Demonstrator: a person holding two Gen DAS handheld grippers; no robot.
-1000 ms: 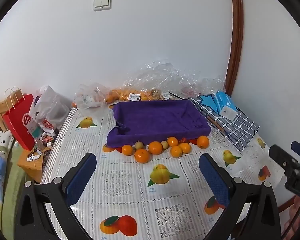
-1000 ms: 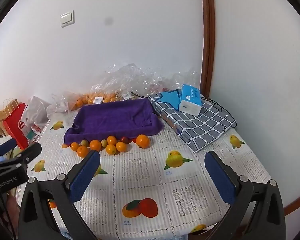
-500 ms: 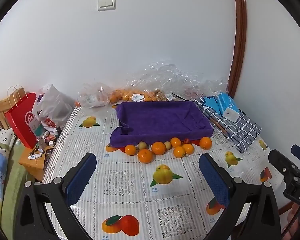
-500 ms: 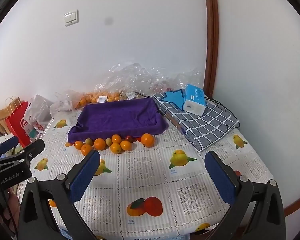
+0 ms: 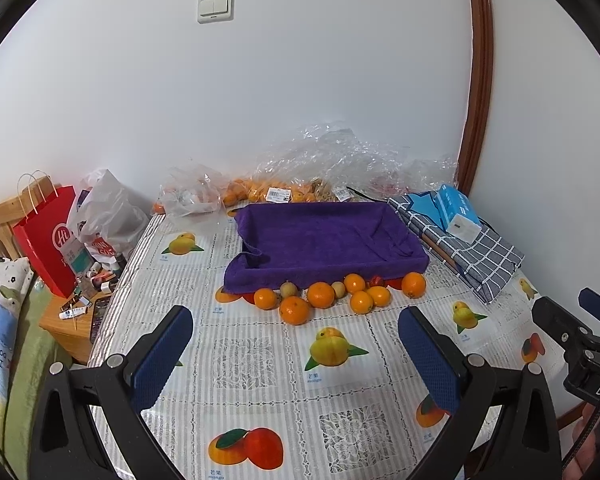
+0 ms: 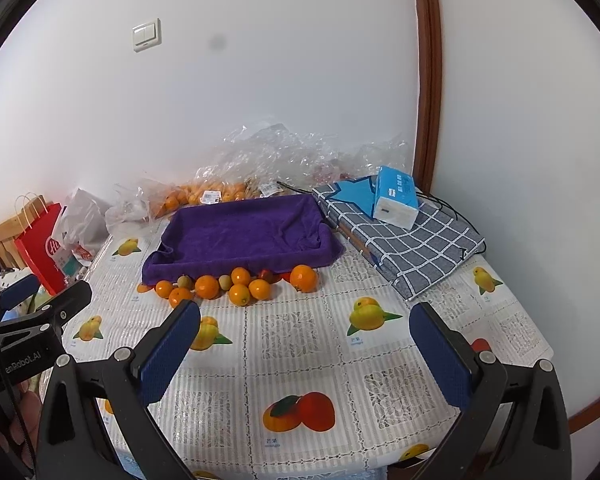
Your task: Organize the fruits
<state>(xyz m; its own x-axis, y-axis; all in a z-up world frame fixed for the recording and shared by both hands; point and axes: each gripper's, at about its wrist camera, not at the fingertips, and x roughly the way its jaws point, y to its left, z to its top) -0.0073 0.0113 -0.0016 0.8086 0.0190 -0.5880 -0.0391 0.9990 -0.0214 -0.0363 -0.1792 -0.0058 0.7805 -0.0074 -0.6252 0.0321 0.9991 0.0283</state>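
Several oranges (image 5: 320,294) (image 6: 240,284) and a few small brownish fruits (image 5: 289,289) lie in a row on the fruit-print tablecloth, against the front of a tray lined with purple cloth (image 5: 324,236) (image 6: 244,232). The tray holds no fruit. My left gripper (image 5: 296,340) is open and empty, above the near table, well short of the fruits. My right gripper (image 6: 304,340) is open and empty, also short of them. Each gripper shows at the edge of the other's view (image 5: 580,336) (image 6: 40,320).
Clear plastic bags with more oranges (image 5: 284,192) lie behind the tray by the wall. A checked folded cloth (image 6: 412,248) with a blue tissue pack (image 6: 394,198) lies right of the tray. A red paper bag (image 5: 46,240) and clutter stand off the table's left edge.
Both grippers have drawn back and tilted up slightly, so the tray and fruits sit lower in both views. Both stay open and empty. Nothing on the table moved.
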